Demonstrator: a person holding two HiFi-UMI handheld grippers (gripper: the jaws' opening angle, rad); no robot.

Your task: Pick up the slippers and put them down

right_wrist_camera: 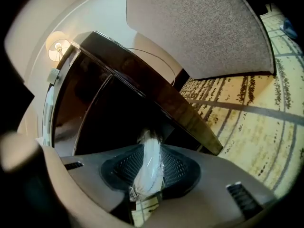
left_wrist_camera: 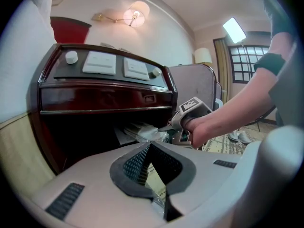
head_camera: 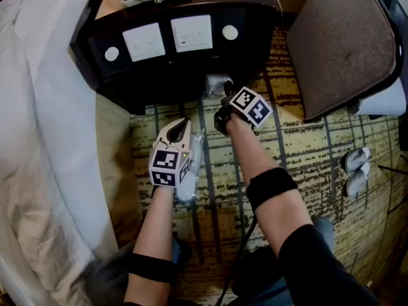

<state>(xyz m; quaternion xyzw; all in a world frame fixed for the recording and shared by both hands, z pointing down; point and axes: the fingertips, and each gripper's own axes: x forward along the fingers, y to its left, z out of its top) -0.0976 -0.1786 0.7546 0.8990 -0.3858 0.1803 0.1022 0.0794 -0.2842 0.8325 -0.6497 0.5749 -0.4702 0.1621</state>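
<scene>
Right tongs (right_wrist_camera: 151,148) clamped on plastic-wrapped slipper (right_wrist_camera: 148,175), left tongs (left_wrist_camera: 149,145) closed together, near dark nightstand (left_wrist_camera: 95,96)

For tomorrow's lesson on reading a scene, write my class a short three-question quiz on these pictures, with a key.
1. True or false: in the head view, the nightstand stands between the bed and the chair.
2. What does the right gripper hold? A) a cup B) a wrapped slipper C) nothing
3. Fill in: the loose pair of slippers lies on the ____.
Key: 1 true; 2 B; 3 carpet.
</scene>
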